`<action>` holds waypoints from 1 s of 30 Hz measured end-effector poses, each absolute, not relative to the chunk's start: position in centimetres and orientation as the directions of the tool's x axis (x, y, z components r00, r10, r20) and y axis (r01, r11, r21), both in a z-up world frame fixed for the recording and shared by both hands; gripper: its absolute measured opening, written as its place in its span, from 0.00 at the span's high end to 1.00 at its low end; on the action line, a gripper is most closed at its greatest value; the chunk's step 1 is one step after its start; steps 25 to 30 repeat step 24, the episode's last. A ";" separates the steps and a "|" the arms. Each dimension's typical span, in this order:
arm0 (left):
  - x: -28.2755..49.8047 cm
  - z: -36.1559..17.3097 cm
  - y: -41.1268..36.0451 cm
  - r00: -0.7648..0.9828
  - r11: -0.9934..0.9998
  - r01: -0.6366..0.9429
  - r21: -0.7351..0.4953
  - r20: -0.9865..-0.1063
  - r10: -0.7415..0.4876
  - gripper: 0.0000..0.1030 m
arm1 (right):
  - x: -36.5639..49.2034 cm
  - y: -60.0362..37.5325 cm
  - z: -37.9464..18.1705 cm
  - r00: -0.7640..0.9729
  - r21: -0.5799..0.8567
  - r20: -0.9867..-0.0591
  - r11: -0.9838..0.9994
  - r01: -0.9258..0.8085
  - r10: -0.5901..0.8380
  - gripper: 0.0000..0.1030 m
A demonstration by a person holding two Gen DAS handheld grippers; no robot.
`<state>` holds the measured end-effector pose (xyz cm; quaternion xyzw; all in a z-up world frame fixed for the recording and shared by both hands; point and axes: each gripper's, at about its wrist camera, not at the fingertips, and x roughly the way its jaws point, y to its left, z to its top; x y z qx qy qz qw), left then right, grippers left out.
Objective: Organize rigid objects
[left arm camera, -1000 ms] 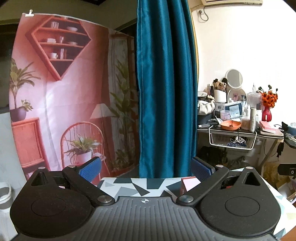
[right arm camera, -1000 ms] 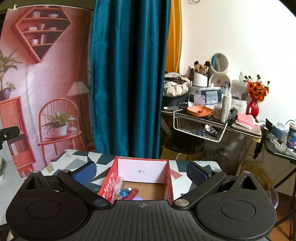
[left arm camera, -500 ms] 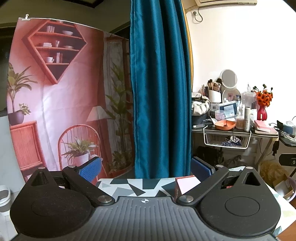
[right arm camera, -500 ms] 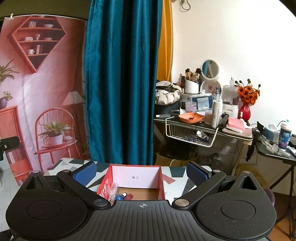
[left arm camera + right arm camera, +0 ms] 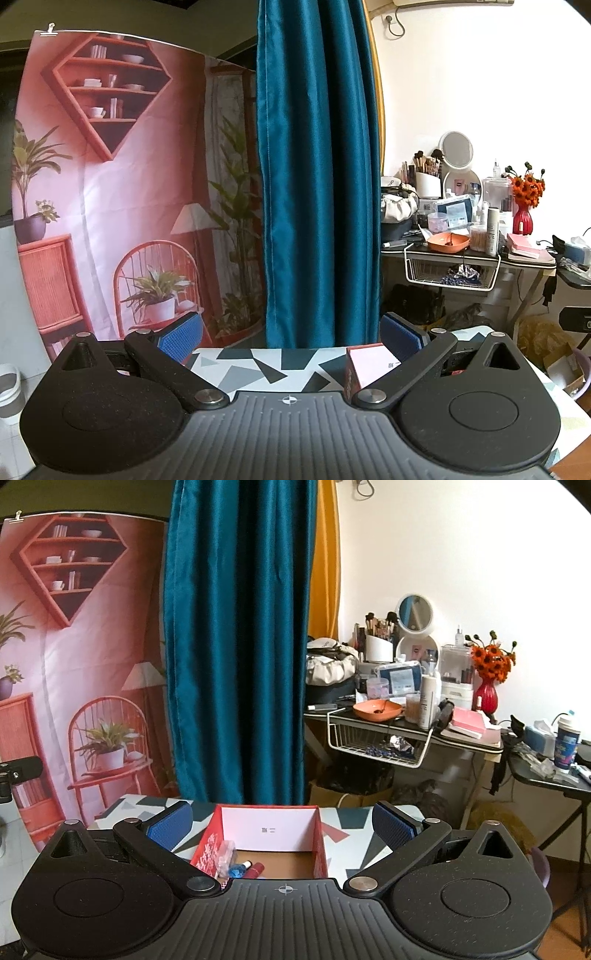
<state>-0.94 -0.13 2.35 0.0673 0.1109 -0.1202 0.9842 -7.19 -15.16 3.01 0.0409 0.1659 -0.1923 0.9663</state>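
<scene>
Blue pads of the right gripper stand wide apart and empty, low in the frame, framing an open red cardboard box on the geometric-patterned counter. Inside the box, at its lower left, lie a clear plastic case, a blue-capped item and a red tube. The left gripper is likewise spread and holding nothing, the box just inside its right finger.

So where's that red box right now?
In the right wrist view the red box sits open on the patterned table, centred ahead between the open jaws.
</scene>
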 end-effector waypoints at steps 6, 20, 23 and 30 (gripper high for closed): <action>-0.9 2.4 0.0 0.945 0.960 0.258 0.112 -0.237 -0.226 0.00 | -7.2 -15.2 3.0 0.871 0.016 -0.336 0.923 0.385 -0.357 0.00; -0.5 2.2 0.2 0.937 0.955 0.275 0.116 -0.254 -0.239 0.00 | -7.5 -15.7 2.2 0.867 0.022 -0.348 0.921 0.389 -0.357 0.00; -0.6 2.2 0.3 0.939 0.955 0.272 0.117 -0.248 -0.237 0.00 | -7.5 -15.7 2.2 0.866 0.022 -0.349 0.921 0.390 -0.358 0.00; -0.6 2.3 0.4 0.939 0.956 0.272 0.115 -0.248 -0.237 0.00 | -7.5 -15.7 2.3 0.867 0.023 -0.348 0.921 0.389 -0.357 0.00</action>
